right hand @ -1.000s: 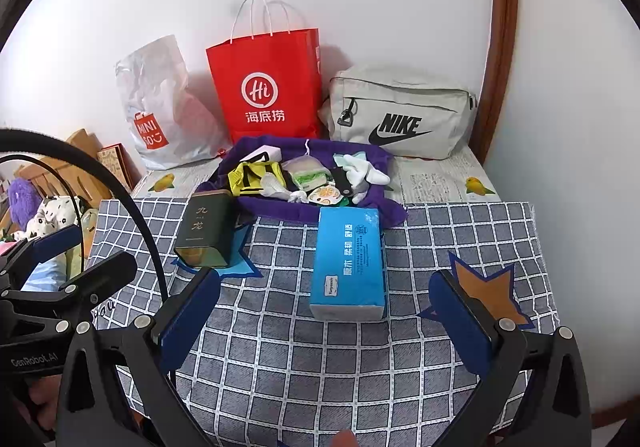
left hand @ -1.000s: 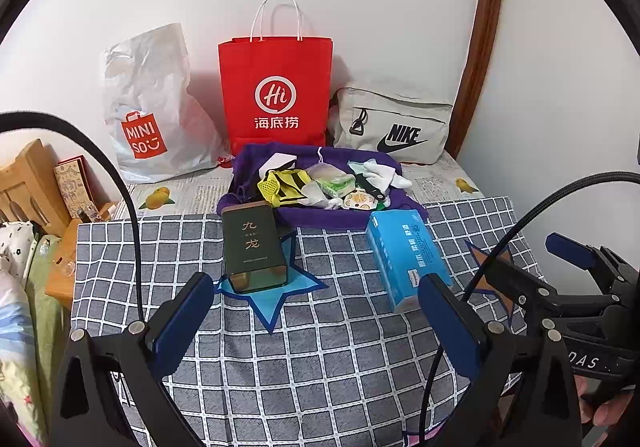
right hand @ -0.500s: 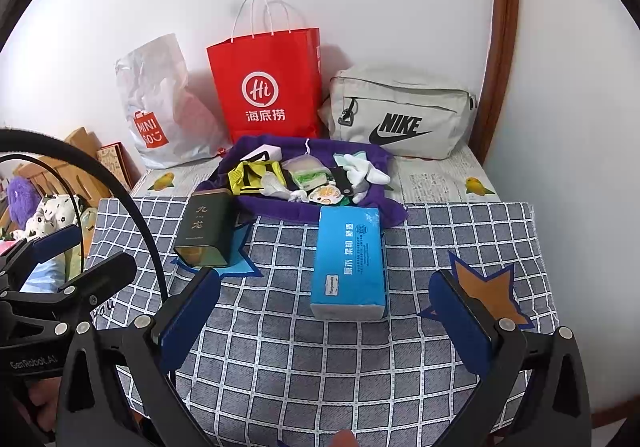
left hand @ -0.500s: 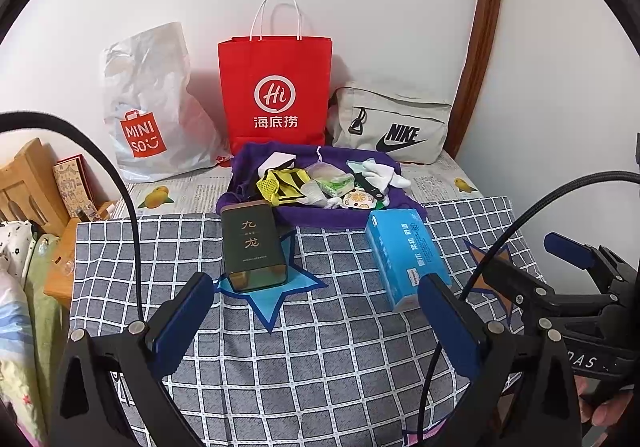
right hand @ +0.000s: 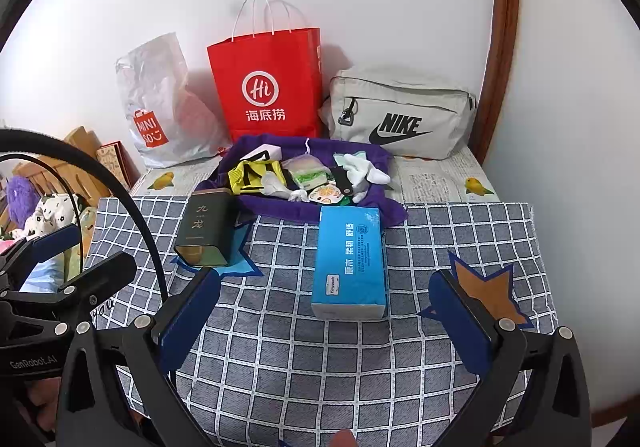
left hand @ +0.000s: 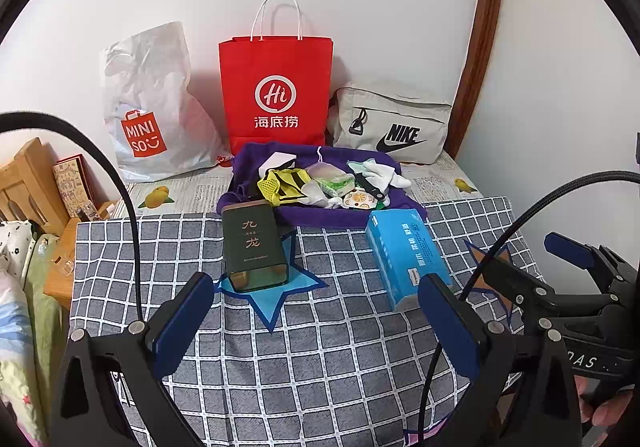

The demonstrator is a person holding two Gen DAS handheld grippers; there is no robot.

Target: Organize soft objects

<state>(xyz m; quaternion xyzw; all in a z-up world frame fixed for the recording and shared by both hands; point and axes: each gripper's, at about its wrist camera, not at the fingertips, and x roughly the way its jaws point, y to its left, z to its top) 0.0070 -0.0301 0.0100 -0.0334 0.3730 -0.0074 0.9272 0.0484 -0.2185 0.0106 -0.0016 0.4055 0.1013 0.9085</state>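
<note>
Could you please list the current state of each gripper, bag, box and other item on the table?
Left gripper: open, empty.
Right gripper: open, empty.
Tissue pack: lying flat between the stars.
Green tin: lying on the blue star.
Orange star: uncovered.
Purple pouch: open, small items piled inside.
Red bag: upright, handles up.
Miniso bag: crumpled, against wall.
Nike bag: zipped shut.

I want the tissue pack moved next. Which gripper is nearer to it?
Right gripper: blue tissue pack lies straight ahead. Left gripper faces the green tin; pack sits off rightward.
</note>
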